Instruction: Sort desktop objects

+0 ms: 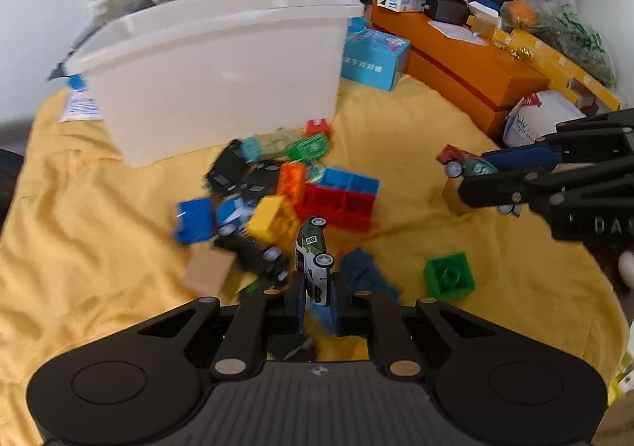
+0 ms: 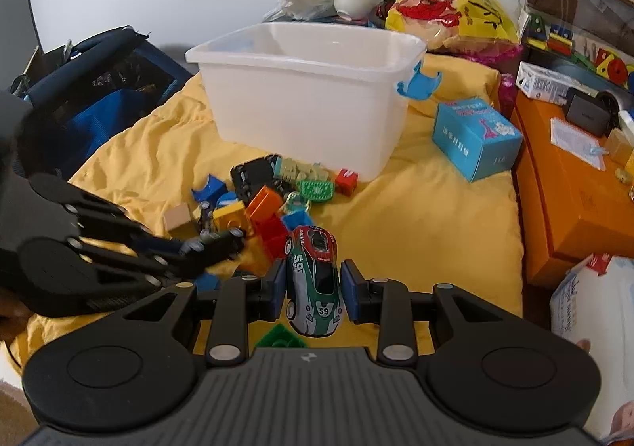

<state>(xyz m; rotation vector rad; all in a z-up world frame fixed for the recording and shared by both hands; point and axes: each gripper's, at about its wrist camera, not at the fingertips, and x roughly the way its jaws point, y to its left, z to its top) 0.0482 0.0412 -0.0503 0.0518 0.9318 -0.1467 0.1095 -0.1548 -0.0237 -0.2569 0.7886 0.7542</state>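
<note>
Both grippers pinch toy cars by the sides for lifting into the empty white bin (image 2: 309, 89) behind the block pile (image 1: 317, 200): right gripper (image 2: 313, 287) clamps the number-59 car (image 2: 315, 279), left gripper (image 1: 317, 291) seemingly nips a blurred white-green car (image 1: 315, 260) sideways.

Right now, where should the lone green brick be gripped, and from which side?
Grip the green brick across two opposite flat side walls, likely from above: it sits flat on the yellow cloth, apart from the pile, leaving both walls free for the jaws.
</note>
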